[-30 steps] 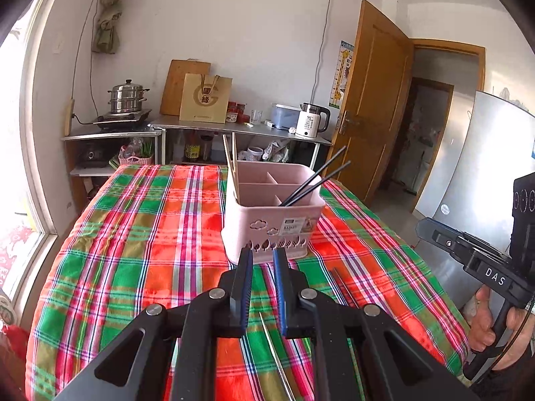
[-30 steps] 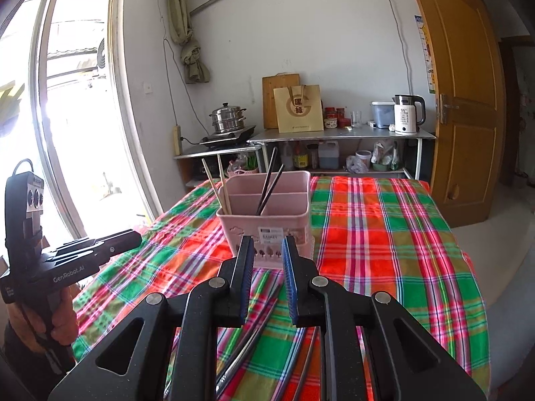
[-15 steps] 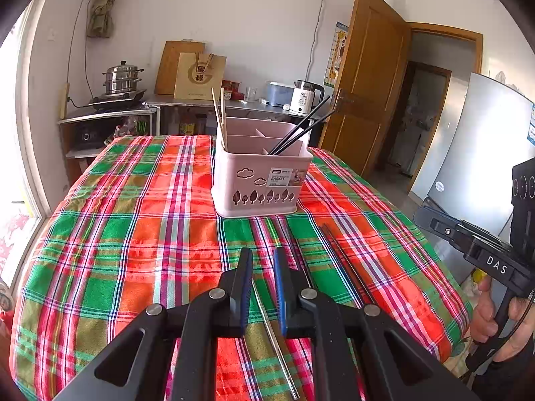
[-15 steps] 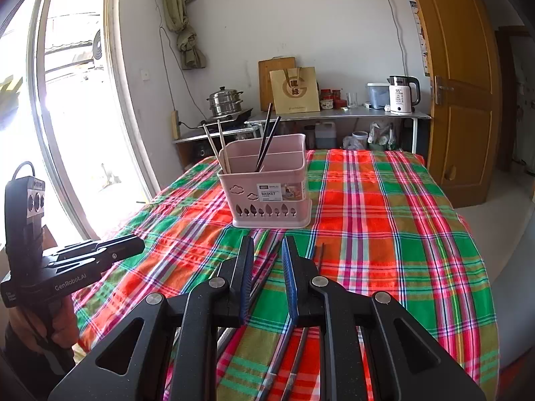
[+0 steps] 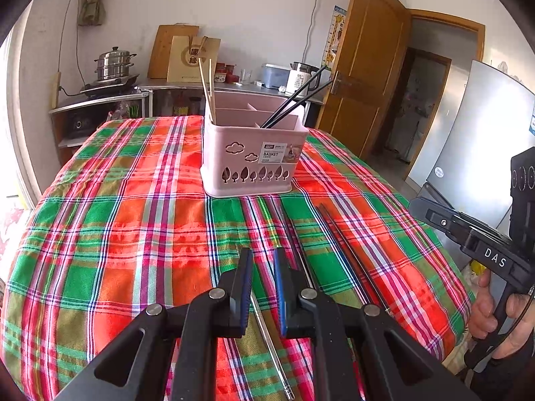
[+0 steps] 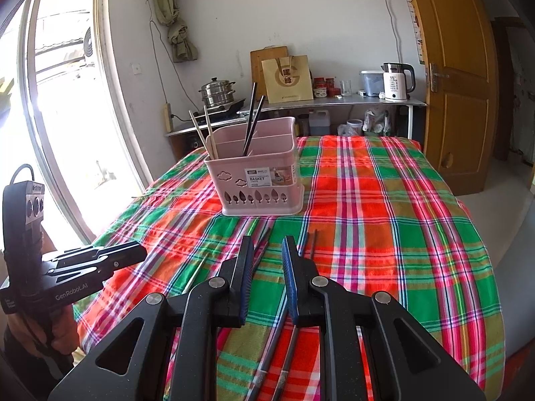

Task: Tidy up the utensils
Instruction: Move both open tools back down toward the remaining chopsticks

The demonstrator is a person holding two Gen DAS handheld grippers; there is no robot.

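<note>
A pink utensil basket [image 5: 252, 157] stands on the plaid tablecloth [image 5: 133, 220]; it also shows in the right wrist view [image 6: 259, 175]. It holds a wooden chopstick pair [image 5: 206, 88] and a black chopstick pair [image 5: 294, 102]. Loose chopsticks lie on the cloth in front of it: a metal one [image 5: 271, 344] under my left gripper [image 5: 262, 260], dark ones [image 5: 347, 254] to its right. My left gripper is slightly open and empty. My right gripper [image 6: 265, 245] is slightly open and empty above dark chopsticks [image 6: 277, 341].
The table's right edge drops off near a grey fridge [image 5: 481, 140]. A counter [image 6: 334, 102] with a steamer pot [image 6: 217, 92], paper bag and kettle [image 6: 396, 82] lines the far wall. A wooden door [image 6: 454, 77] is at the right, a window [image 6: 63, 100] at the left.
Both grippers have pulled back from the basket toward the table's near edge and dropped lower. The loose chopsticks have come into fuller view. The jaws have not changed.
</note>
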